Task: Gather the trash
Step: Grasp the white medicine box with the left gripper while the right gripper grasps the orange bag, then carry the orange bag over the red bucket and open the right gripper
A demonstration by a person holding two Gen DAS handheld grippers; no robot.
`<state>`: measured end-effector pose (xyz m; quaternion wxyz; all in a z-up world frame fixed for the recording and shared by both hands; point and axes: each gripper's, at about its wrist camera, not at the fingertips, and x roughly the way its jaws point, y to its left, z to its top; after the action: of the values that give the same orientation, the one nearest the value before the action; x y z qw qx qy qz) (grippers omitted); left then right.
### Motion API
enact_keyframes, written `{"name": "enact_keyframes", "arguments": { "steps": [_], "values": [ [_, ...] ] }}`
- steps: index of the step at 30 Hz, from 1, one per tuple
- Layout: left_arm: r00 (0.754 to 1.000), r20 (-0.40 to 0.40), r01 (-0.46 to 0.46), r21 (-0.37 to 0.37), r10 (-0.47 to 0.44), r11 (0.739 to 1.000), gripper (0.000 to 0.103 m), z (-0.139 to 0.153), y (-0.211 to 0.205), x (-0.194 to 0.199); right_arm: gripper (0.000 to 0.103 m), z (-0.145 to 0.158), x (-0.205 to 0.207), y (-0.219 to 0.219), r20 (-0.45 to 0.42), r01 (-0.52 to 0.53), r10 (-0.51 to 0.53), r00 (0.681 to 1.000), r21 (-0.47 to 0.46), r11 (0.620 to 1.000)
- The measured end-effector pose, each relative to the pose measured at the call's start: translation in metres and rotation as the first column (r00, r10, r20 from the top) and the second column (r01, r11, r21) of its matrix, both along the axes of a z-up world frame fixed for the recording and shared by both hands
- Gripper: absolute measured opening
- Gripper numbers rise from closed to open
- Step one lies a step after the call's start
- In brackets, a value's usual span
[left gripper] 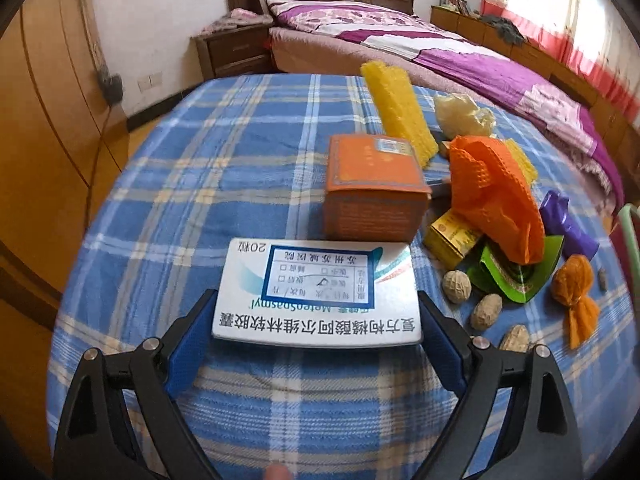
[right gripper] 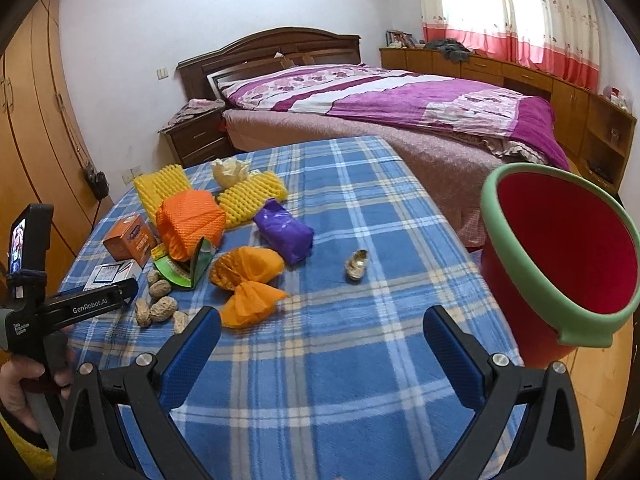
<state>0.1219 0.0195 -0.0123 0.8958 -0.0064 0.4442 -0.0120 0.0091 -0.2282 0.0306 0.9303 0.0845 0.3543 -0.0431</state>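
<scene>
My left gripper [left gripper: 316, 320] is shut on a white medicine box [left gripper: 318, 292], its blue pads against the box's two sides, just above the blue plaid table [left gripper: 200, 168]. The box also shows in the right wrist view [right gripper: 110, 274], with the left gripper [right gripper: 130, 292] on it. My right gripper [right gripper: 320, 328] is open and empty over the table's near part. A red bin with a green rim [right gripper: 560, 248] stands off the table's right edge. Trash lies on the table: an orange box [left gripper: 374, 186], orange foam net [left gripper: 496, 196], purple wrapper [right gripper: 284, 234], peanut shells [right gripper: 160, 306].
Yellow foam sheets [right gripper: 252, 196], a green carton [right gripper: 180, 270], an orange foam twist [right gripper: 248, 280], a small foil scrap [right gripper: 357, 265] and a crumpled pale bag [right gripper: 228, 170] also lie on the table. A bed [right gripper: 400, 96] stands behind, wardrobes at the left.
</scene>
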Motion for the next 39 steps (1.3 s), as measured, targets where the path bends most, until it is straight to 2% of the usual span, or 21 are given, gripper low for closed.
{"name": "enact_keyframes", "arguments": {
  "steps": [2, 10, 12, 14, 19, 24, 28, 32, 35, 39],
  "values": [
    [1.000, 0.004, -0.008, -0.005, 0.008, 1.000, 0.091, 0.000, 0.002, -0.001, 0.103, 0.001, 0.006, 0.005, -0.009, -0.007, 0.007, 1.000, -0.002, 1.000],
    [0.999, 0.035, 0.041, -0.138, -0.036, 0.990, 0.090, 0.004, 0.017, -0.009, 0.101, -0.004, 0.034, 0.029, -0.072, -0.047, 0.046, 0.996, -0.005, 0.999],
    [0.998, 0.041, 0.044, -0.166, -0.038, 0.985, 0.090, 0.005, 0.019, -0.009, 0.088, -0.008, 0.044, 0.039, -0.091, -0.059, 0.054, 0.994, -0.054, 0.997],
    [0.998, 0.046, 0.044, -0.193, -0.036, 0.980, 0.090, 0.006, 0.021, -0.007, 0.079, -0.011, 0.053, 0.045, -0.107, -0.071, 0.063, 0.992, -0.070, 0.995],
    [0.998, 0.046, 0.045, -0.198, -0.036, 0.979, 0.090, 0.007, 0.020, -0.005, 0.060, -0.021, 0.067, 0.047, -0.165, -0.080, 0.074, 0.983, -0.030, 0.996],
    [0.998, 0.047, 0.043, -0.196, -0.034, 0.980, 0.090, 0.007, 0.019, -0.004, 0.037, -0.027, 0.065, 0.046, -0.175, -0.071, 0.066, 0.982, -0.022, 0.997],
    [0.999, 0.046, 0.023, -0.186, -0.014, 0.982, 0.090, 0.007, 0.018, -0.005, 0.030, -0.027, 0.063, 0.047, -0.166, -0.082, 0.074, 0.983, -0.039, 0.996],
    [0.997, 0.073, 0.002, -0.155, 0.009, 0.988, 0.090, 0.012, 0.017, -0.011, 0.015, -0.028, 0.059, 0.046, -0.154, -0.094, 0.089, 0.984, -0.022, 0.995],
    [0.996, 0.090, 0.005, -0.151, 0.008, 0.989, 0.090, 0.020, 0.015, -0.019, 0.012, -0.026, 0.056, 0.043, -0.151, -0.103, 0.103, 0.983, 0.011, 0.995],
    [0.993, 0.122, 0.013, -0.144, 0.005, 0.989, 0.090, 0.033, 0.013, -0.033, 0.012, -0.014, 0.041, 0.042, -0.102, -0.112, 0.112, 0.988, 0.011, 0.994]
  ]
}}
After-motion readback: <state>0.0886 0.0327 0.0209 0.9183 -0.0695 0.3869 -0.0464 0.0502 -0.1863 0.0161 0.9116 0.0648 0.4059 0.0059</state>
